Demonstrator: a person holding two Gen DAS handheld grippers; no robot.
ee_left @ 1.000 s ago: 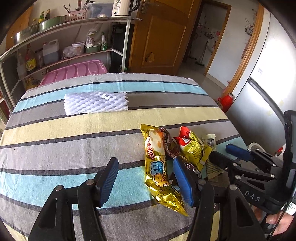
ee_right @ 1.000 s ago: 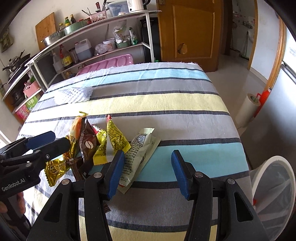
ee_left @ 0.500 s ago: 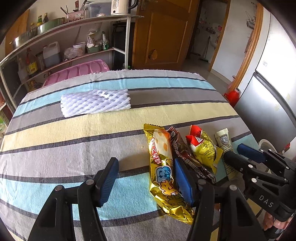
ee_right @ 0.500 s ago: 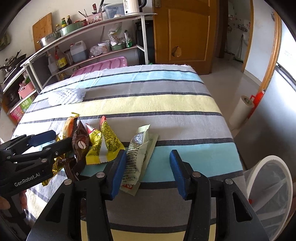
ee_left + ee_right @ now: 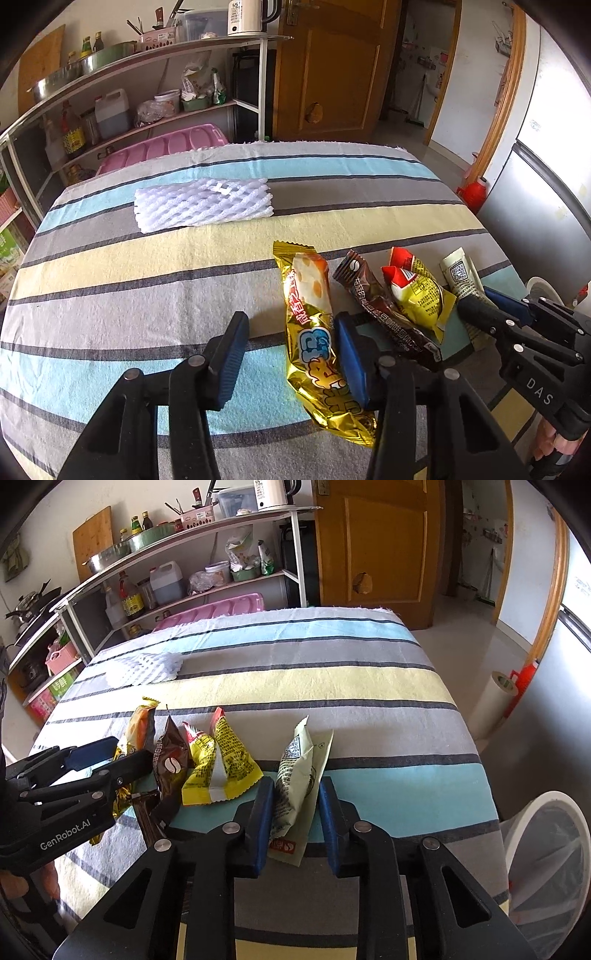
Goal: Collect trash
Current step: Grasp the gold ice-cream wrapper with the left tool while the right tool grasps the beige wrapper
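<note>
Several snack wrappers lie side by side on the striped tablecloth (image 5: 147, 280). My left gripper (image 5: 291, 354) straddles the gold wrapper (image 5: 310, 314). Its jaws are closing: the right pad is at the wrapper, the left pad still apart from it. My right gripper (image 5: 295, 812) is closing on the pale green wrapper (image 5: 299, 768), which buckles upward between the pads. A brown coffee wrapper (image 5: 170, 768) and a yellow and red wrapper (image 5: 218, 764) lie between the two grippers. Each view also shows the other tool: the right gripper (image 5: 478, 299) and the left gripper (image 5: 125, 753).
A white foam net sleeve (image 5: 203, 203) lies toward the far left of the table. A white bin with a plastic liner (image 5: 546, 849) stands on the floor past the table's right edge. Shelves (image 5: 129, 74) with bottles and a pink lid stand behind the table.
Both grippers' jaws have narrowed. The right pads closed onto the pale green wrapper, which went from flat to buckled up. The left gripper shifted slightly and its right pad now sits at the gold wrapper.
</note>
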